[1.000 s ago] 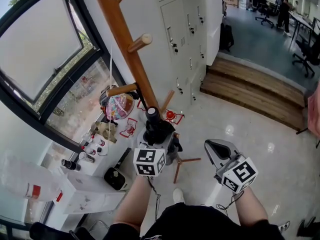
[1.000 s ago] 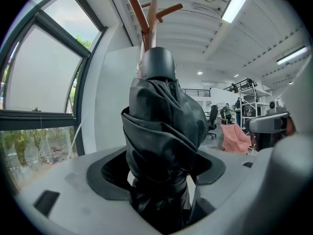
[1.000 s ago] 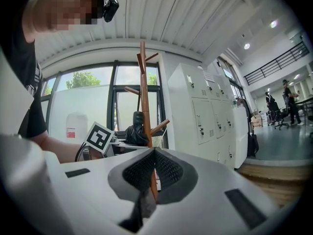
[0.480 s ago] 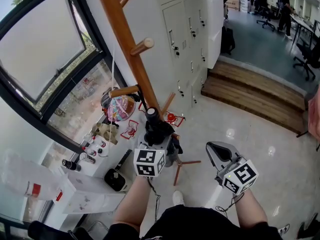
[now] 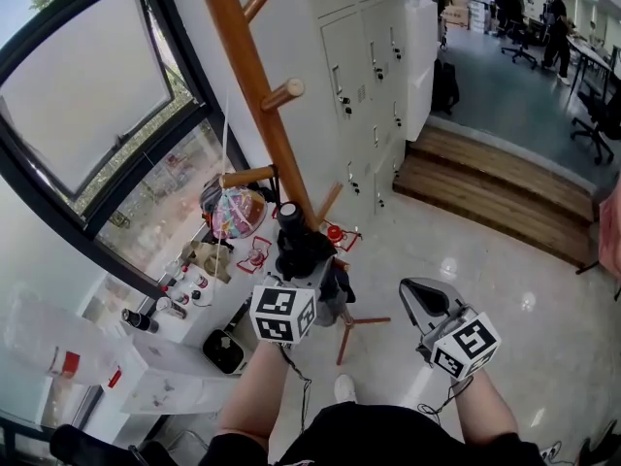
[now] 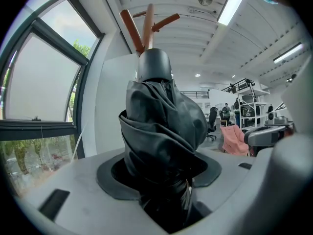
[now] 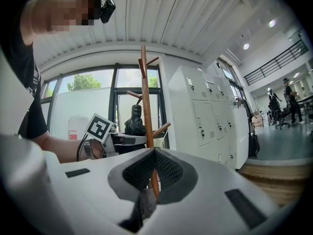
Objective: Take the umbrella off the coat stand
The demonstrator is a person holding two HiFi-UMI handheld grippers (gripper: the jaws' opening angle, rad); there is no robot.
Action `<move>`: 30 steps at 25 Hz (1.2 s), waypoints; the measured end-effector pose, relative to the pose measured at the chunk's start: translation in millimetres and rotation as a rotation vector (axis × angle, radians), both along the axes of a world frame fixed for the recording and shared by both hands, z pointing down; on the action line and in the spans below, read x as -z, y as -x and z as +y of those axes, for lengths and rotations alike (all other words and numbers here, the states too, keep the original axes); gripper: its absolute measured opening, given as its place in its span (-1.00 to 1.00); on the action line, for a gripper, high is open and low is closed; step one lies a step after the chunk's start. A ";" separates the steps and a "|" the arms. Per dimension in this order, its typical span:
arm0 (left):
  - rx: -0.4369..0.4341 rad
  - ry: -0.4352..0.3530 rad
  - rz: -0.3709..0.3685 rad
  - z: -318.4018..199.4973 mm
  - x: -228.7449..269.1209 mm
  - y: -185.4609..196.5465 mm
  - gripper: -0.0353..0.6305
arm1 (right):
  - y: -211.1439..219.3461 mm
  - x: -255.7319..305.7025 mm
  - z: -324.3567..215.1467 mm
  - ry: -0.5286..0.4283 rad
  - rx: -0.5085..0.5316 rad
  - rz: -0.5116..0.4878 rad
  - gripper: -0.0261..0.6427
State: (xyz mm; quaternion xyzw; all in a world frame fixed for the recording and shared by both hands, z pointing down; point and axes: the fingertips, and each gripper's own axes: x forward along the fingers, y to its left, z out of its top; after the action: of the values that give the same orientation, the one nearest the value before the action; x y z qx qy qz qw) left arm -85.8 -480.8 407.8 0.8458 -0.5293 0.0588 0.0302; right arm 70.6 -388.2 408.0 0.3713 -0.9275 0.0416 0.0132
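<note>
The wooden coat stand (image 5: pixel 254 85) rises just beyond the left tool (image 5: pixel 307 272), its pole slanting up past the window (image 5: pixel 87 95). The folded black umbrella (image 5: pixel 294 244) stands upright between that tool's jaws, which are closing on its bunched fabric and seem to press it. Its cap pokes above them, close beside the pole. The right tool (image 5: pixel 419 295), off to the right and apart from the stand, has its jaws pressed together on nothing.
</note>
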 end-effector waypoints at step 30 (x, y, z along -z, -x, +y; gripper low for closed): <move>0.153 -0.132 0.094 60.4 71.3 48.0 -0.15 | 6.2 14.2 20.2 -0.032 0.095 -0.008 -0.76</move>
State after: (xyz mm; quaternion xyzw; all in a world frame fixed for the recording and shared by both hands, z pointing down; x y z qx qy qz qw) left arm -133.8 -420.4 336.6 0.8050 -0.5930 -0.0182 0.0036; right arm 64.3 -368.1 393.8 0.3269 -0.9446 0.0277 0.0056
